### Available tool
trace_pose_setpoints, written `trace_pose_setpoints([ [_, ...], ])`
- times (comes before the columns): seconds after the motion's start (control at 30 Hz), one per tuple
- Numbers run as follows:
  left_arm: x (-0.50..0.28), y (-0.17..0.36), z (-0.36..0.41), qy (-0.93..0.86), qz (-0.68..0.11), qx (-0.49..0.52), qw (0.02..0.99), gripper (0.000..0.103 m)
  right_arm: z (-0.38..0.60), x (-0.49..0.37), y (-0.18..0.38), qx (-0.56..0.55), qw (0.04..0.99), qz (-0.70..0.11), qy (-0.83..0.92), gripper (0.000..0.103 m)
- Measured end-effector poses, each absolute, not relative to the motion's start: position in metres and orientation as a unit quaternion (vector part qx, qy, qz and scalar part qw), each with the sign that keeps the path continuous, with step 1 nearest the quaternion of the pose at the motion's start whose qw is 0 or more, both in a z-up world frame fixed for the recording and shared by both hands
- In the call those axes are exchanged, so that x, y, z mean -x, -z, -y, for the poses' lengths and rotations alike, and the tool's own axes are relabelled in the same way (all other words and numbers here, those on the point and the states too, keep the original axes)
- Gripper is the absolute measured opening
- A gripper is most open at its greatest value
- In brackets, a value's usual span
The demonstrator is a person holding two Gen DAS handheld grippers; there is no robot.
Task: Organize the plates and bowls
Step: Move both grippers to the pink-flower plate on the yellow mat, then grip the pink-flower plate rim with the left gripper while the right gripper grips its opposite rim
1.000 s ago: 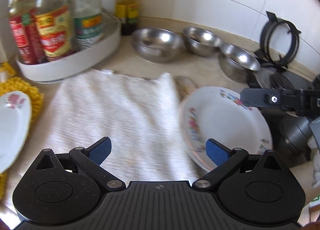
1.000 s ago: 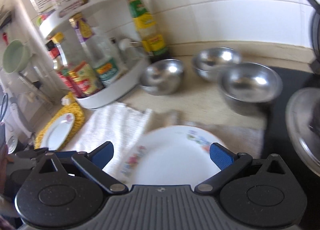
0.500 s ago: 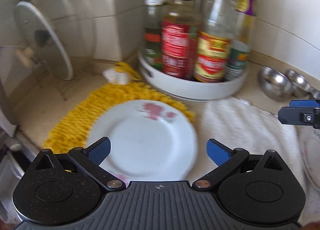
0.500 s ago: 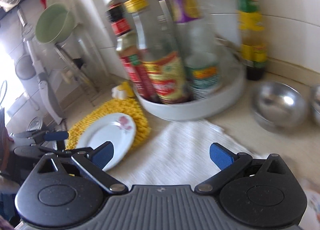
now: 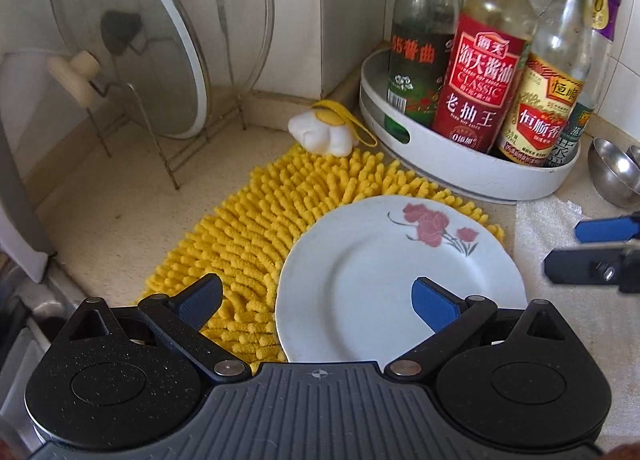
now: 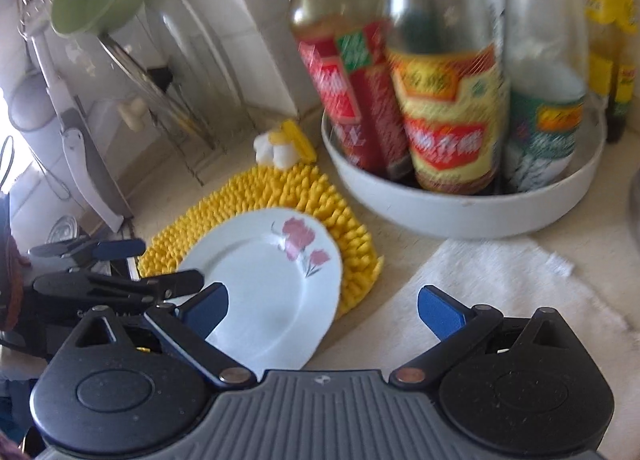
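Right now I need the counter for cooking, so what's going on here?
A person is sorting dishes with two handheld grippers. The left gripper, open and empty, is over a flowered plate lying on a yellow mat. The right gripper, also open and empty, hovers beside it over a white towel. Nothing is gripped yet.

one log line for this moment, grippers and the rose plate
left gripper: open, empty, over plate edge | right gripper: open, empty | rose plate: flat on yellow mat, ungrasped
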State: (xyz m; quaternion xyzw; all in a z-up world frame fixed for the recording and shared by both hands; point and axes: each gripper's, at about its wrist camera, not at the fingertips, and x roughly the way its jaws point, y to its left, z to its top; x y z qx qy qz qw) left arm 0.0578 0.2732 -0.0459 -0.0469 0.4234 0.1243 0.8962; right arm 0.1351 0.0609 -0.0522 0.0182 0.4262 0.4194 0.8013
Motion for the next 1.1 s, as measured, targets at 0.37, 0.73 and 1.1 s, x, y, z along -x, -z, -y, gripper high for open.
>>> trace_pose_setpoints([
  [0.37, -0.080, 0.060, -0.289, -0.084, -0.437, 0.051, 0.894, 0.101, -0.086, -0.137, 0.069, -0.016, 0.790, -0.462, -0.403, 0.103],
  [0.73, -0.085, 0.073, -0.296, -0.056, -0.447, 0.058, 0.891, 0.101, -0.101, -0.135, 0.083, -0.021, 0.776, -0.491, -0.395, 0.094],
  [1.1, -0.086, 0.079, -0.292, -0.026, -0.449, 0.063, 0.891, 0.096, -0.103, -0.129, 0.083, -0.016, 0.783, -0.483, -0.392, 0.088],
])
